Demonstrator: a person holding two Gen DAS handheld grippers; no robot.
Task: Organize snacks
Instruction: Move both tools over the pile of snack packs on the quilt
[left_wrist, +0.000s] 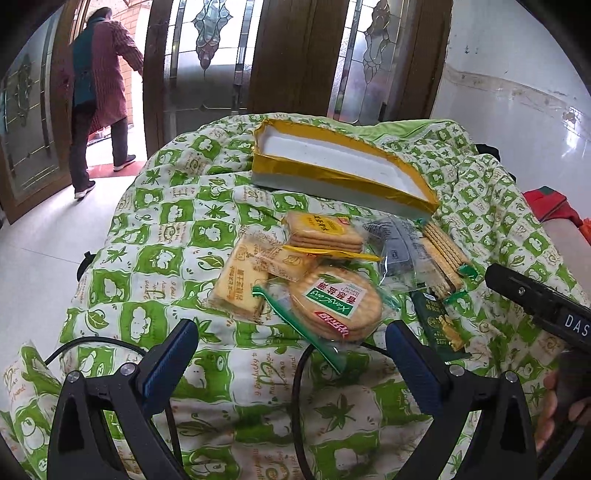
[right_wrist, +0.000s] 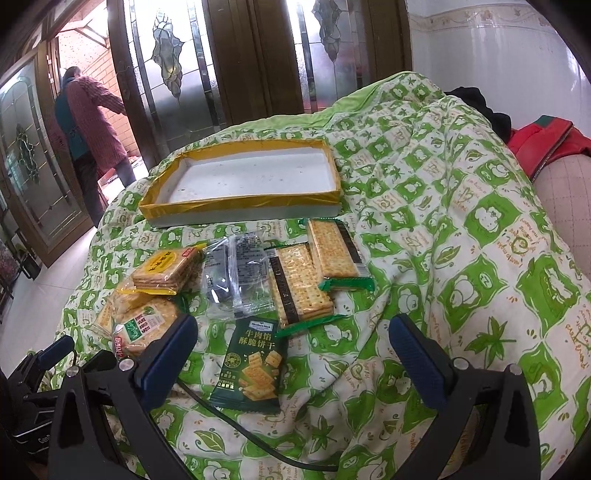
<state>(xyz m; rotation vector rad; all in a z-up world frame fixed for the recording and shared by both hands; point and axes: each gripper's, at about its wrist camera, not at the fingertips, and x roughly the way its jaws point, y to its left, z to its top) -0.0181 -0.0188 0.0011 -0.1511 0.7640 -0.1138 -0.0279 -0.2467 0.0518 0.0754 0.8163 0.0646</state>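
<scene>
A shallow yellow-rimmed white tray (left_wrist: 295, 173) (right_wrist: 177, 212) lies empty on the green-and-white quilt (left_wrist: 155, 236) (right_wrist: 443, 229). In front of it sit several snack packs: a round cracker pack (left_wrist: 334, 304) (right_wrist: 142, 326), square cracker packs (left_wrist: 325, 230) (right_wrist: 166, 271), a cream biscuit pack (left_wrist: 240, 280), a clear pack (left_wrist: 399, 247) (right_wrist: 236, 273), two long cracker packs (right_wrist: 332, 253) (right_wrist: 299, 291) and a dark green pack (left_wrist: 441, 325) (right_wrist: 253, 365). My left gripper (left_wrist: 291, 350) hovers open just short of the round pack. My right gripper (right_wrist: 293, 347) is open above the dark green pack.
A person (left_wrist: 99, 88) (right_wrist: 88, 125) stands in the open doorway at far left. Wooden glass-panelled doors (left_wrist: 295, 55) (right_wrist: 251, 55) rise behind the quilt. A red bag (left_wrist: 550, 203) (right_wrist: 546, 144) lies at the right edge. A black cable (left_wrist: 299, 387) (right_wrist: 236, 417) trails over the quilt.
</scene>
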